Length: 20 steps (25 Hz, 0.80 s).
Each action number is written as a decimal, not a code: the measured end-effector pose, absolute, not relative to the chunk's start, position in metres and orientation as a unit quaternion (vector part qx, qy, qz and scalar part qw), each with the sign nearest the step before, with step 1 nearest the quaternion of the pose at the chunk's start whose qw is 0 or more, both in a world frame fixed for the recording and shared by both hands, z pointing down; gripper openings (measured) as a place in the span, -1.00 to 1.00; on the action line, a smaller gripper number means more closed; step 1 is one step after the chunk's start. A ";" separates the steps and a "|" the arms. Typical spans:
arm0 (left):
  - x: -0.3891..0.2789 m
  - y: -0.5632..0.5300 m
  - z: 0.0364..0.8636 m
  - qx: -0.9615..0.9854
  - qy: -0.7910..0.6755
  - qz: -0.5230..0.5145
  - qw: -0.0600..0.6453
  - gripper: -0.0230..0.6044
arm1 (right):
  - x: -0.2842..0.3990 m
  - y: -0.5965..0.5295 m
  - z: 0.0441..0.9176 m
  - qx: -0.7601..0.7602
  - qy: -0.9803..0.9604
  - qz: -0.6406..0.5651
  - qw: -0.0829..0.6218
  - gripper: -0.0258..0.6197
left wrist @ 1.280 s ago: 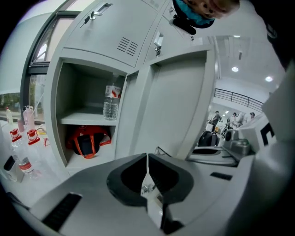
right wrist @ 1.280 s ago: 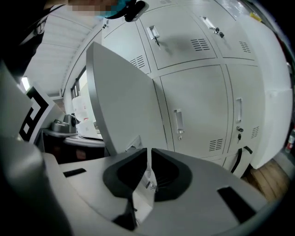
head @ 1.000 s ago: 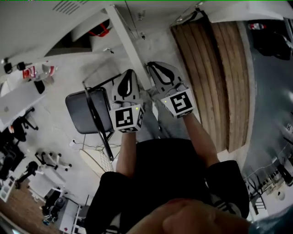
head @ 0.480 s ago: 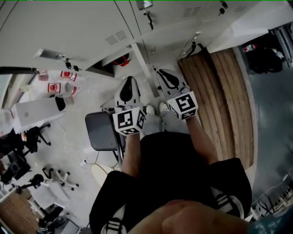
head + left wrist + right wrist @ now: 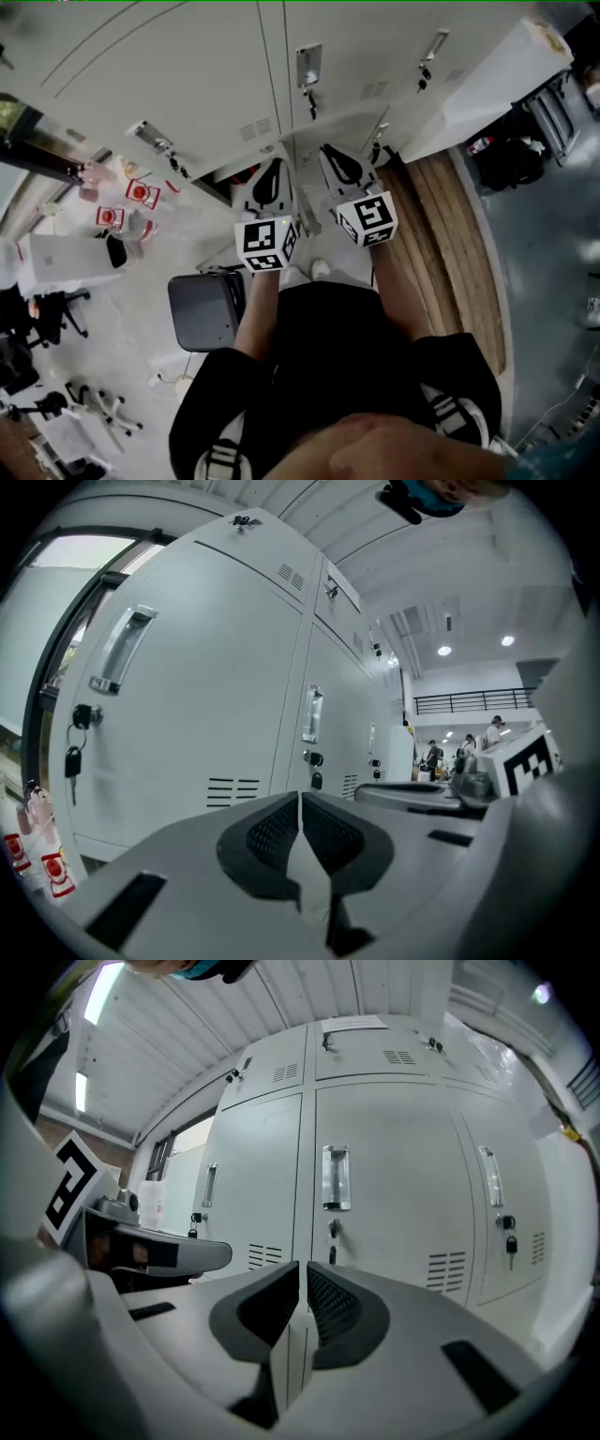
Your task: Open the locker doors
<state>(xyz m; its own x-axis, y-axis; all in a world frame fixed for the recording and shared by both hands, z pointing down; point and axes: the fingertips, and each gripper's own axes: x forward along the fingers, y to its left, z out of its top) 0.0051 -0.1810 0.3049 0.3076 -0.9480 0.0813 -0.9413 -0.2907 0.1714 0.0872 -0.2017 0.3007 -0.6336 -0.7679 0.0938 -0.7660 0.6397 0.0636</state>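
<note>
- Both claws are clenched on nothing: the left gripper has its jaws pressed together, and the right gripper shows only a hairline slit between its jaws, with nothing in it.
- We hold the two side by side, close but apart, each pointing at the lockers, each marker cube facing up toward our head.
- Below our arms a grey chair stands on the floor at our left, and wooden boards run along the floor at our right.
- Ahead of us the lockers stand pale grey, apart from both grippers; neither one touches a door.
- Every door we see is shut.
- Straight ahead of the right gripper, the middle door bears an upright handle with a key in the lock under it.
- Its neighbours on either side bear like handles, and keys hang at the right one's lock.
- Off to the left gripper's left, another shut door has its own handle and a hanging key.
- Bottles with red labels sit by the lockers' left end.
- Farthest off, past the row, people stand in a lit hall.
</note>
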 end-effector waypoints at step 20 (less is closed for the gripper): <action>0.010 -0.222 0.258 0.835 -0.547 -0.032 0.049 -0.86 | 0.074 -0.271 0.254 0.457 -0.886 -0.053 0.055 -0.81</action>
<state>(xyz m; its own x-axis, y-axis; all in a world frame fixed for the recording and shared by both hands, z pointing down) 0.0103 -0.2219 0.2578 0.3999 -0.9165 0.0000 -0.9104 -0.3972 0.1157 0.0736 -0.2711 0.2538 -0.5763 -0.8157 0.0503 -0.8040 0.5769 0.1437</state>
